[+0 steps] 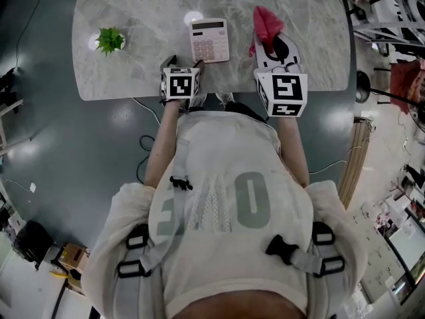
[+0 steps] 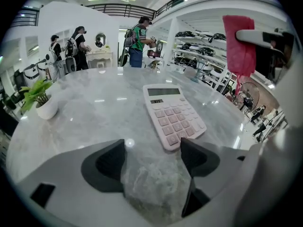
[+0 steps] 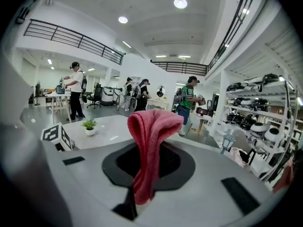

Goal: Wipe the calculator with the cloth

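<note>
Grey marble-look table [image 1: 133, 18] w/ rounded corners on a dark glossy floor [image 1: 60, 151]. Open hall behind it, people [image 2: 137, 39] standing in the bkgd, shelves [image 2: 199, 44] on the R side

Calc [image 1: 210, 40]: pink/white, flat on the table near the front edge, display end away from the person. It sits roughly btwn the two grippers, closer to the L one. Small plant [image 1: 109, 40] in a white pot is well to the L of it

L gripper [image 1: 184, 64]: at the table's front edge, pointing down at it, jaws wide apart, nothing held. L gripper view shows only bare table btwn the jaws. Calc [image 2: 173, 115] is just ahead and to the R, its near corner right beside the R jaw tip; contact y/n can't tell. Plant [image 2: 40, 96] is far L in that view

R gripper [image 1: 273, 45]: to the R of calc, jaws clamped on the red cloth [image 1: 265, 24]. R gripper view: cloth [image 3: 149, 145] is pinched low, the rest stands up above the jaws and folds over at the top. It's up off the table, not touching calc. In L gripper view the cloth [image 2: 239, 46] shows upper R, well above calc

L gripper's marker cube [image 3: 57, 135] shows at the L of R gripper view, plant [image 3: 89, 125] beyond it
</note>
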